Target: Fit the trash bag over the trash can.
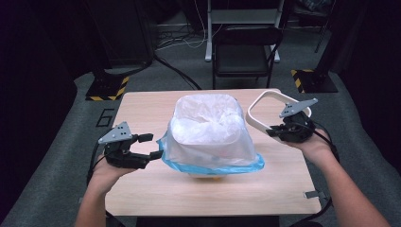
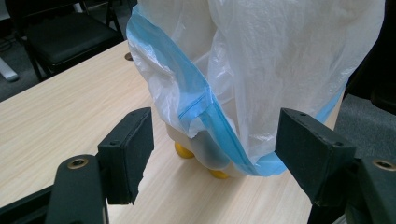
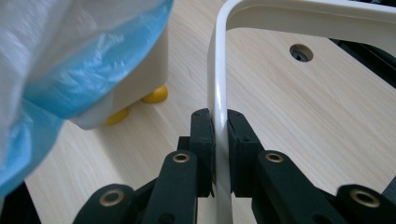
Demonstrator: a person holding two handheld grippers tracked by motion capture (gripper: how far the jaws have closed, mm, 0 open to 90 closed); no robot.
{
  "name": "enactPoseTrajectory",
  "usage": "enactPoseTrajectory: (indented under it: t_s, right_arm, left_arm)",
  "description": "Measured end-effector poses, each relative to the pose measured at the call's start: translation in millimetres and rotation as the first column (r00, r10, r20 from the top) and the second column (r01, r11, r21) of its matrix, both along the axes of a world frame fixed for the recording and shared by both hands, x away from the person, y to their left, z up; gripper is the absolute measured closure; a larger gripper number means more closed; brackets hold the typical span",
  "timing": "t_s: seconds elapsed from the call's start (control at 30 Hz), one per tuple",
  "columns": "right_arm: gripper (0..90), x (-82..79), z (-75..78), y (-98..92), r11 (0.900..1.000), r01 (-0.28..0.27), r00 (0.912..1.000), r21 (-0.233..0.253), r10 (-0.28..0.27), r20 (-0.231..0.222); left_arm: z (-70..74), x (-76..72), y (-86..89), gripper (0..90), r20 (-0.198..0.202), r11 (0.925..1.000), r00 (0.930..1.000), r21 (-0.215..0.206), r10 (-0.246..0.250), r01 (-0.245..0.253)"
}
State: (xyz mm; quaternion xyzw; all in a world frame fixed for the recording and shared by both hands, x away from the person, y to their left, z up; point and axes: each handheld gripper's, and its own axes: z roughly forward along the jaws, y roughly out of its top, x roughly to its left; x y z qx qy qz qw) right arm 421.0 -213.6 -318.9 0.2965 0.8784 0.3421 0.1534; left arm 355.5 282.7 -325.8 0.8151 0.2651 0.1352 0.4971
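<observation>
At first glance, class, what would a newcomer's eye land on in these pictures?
First the bin at mid-table, draped in a white bag with a blue hem. Next the white ring held up at the table's right, clamped edge-on in the right gripper. Last, the left gripper, jaws wide open, facing the bag's lower corner.

white rim ring (image 1: pixel 265 109) held aloft, bagged bin (image 1: pixel 208 137) mid-table

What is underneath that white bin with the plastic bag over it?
Small yellow feet show under the cream plastic bin, resting on the light wooden table. The translucent white blue-edged bag hides the bin's remaining underside.
</observation>
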Motion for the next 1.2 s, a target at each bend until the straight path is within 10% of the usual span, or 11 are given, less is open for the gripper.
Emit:
enactPoseTrajectory:
  t_s: [0.63, 1.2]
  right_arm:
    - [82.3, 3.8, 62.5, 13.8, 0.998, -0.049, 0.9962, 0.033, 0.047, 0.074]
    - [82.5, -11.7, 110.8, 42.4, 0.987, -0.153, 0.9709, 0.04, 0.143, 0.193]
  left_arm:
    - [0.2, -0.6, -0.5, 27.6, 0.001, 1.0, 1.0, 0.0, -0.006, 0.006]
    - [-0.5, -0.7, -1.6, 27.7, 0.0, 0.9999, 0.9999, 0.003, -0.011, 0.011]
